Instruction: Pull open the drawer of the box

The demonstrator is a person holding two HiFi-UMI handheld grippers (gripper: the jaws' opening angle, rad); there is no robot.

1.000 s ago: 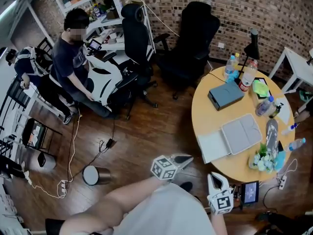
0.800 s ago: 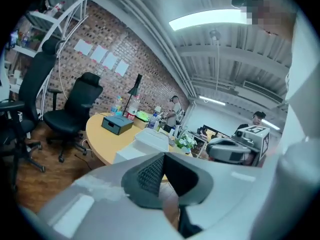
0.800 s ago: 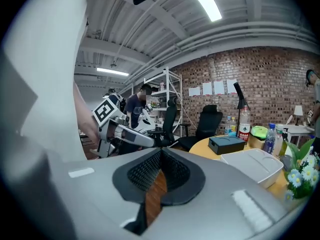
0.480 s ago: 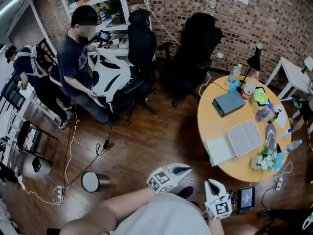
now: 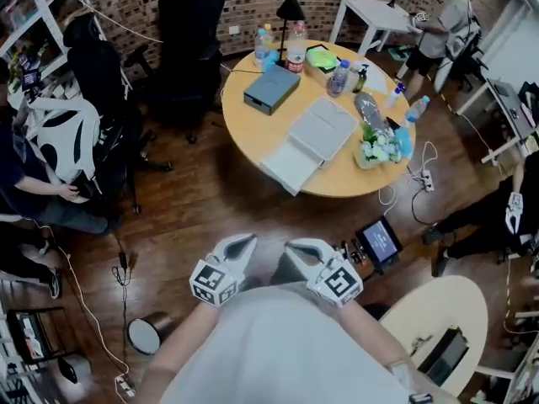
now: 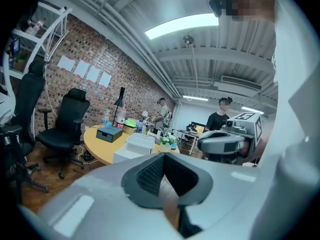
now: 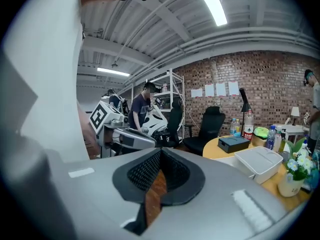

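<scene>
My left gripper (image 5: 240, 246) and right gripper (image 5: 301, 247) are both pinched shut, empty, near my chest. The white box (image 5: 313, 137) sits far off on the round table (image 5: 244, 131); its drawer I can't make out.

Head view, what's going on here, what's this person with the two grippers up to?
A person holds the left gripper and the right gripper side by side, close to the body. Both have their jaws together with nothing between them. Ahead, the round table carries a white box, a grey box, bottles and a lamp. Neither gripper is near or touching any of them, so the drawer pull has not begun.
</scene>
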